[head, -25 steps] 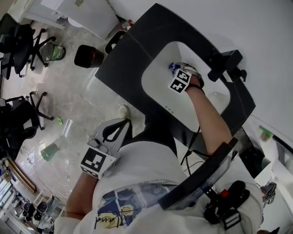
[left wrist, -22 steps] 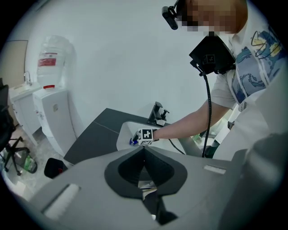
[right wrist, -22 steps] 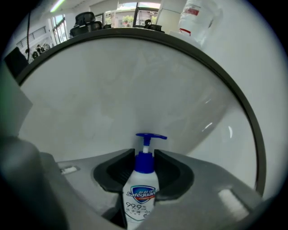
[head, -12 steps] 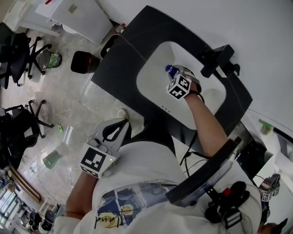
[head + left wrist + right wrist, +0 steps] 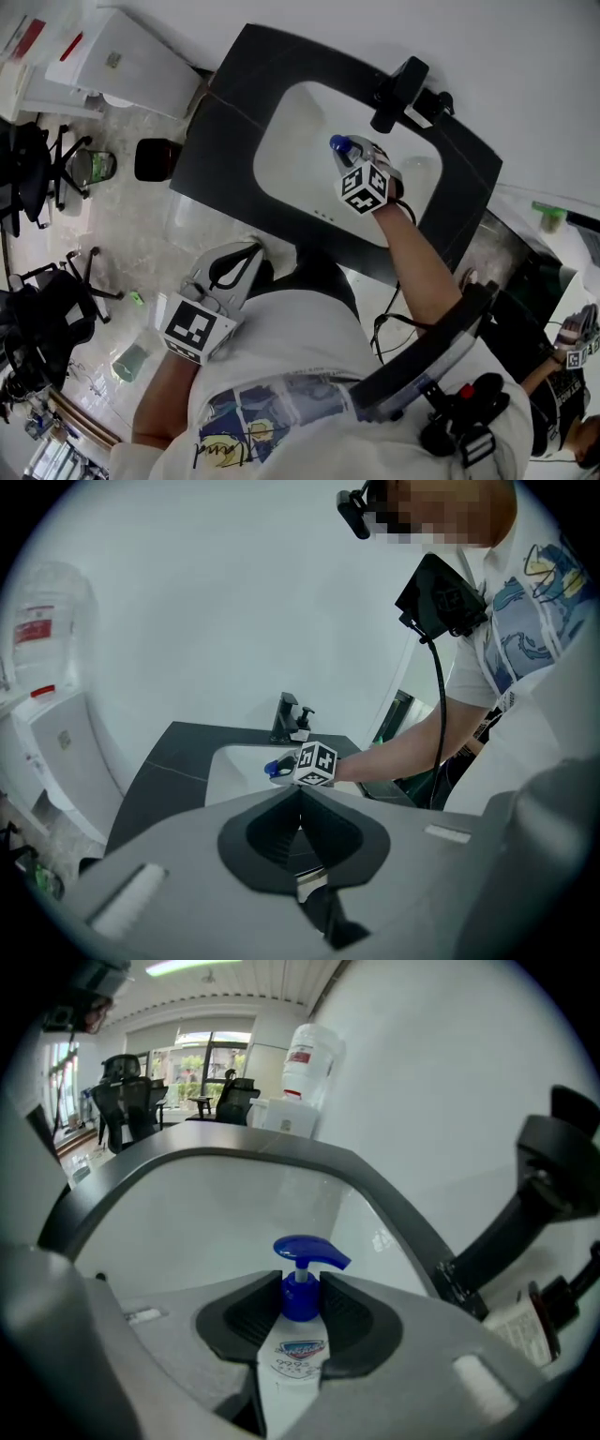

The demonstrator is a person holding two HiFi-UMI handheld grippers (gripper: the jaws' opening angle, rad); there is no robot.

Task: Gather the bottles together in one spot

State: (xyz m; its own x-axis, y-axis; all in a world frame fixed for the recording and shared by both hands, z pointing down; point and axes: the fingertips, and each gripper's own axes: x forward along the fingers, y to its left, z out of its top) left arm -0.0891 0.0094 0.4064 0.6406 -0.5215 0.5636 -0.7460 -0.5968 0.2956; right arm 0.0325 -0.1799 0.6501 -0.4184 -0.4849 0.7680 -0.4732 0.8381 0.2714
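A white pump bottle with a blue pump head hangs over the white sink basin, and my right gripper is shut on it. In the right gripper view the jaws, which have just been closing, clamp the bottle just below its blue collar, so the pump sticks out past the right gripper. My left gripper hangs low by my body in front of the counter. Its jaws meet with nothing between them in the left gripper view, where the left gripper points toward the sink.
The basin sits in a black counter against a white wall, with a black faucet at its back. A small dark dispenser stands beside the faucet. Office chairs and a green cup are on the floor at left.
My right gripper has risen out of the basin with the pump bottle in it and rolled. The left gripper has shifted only a little.
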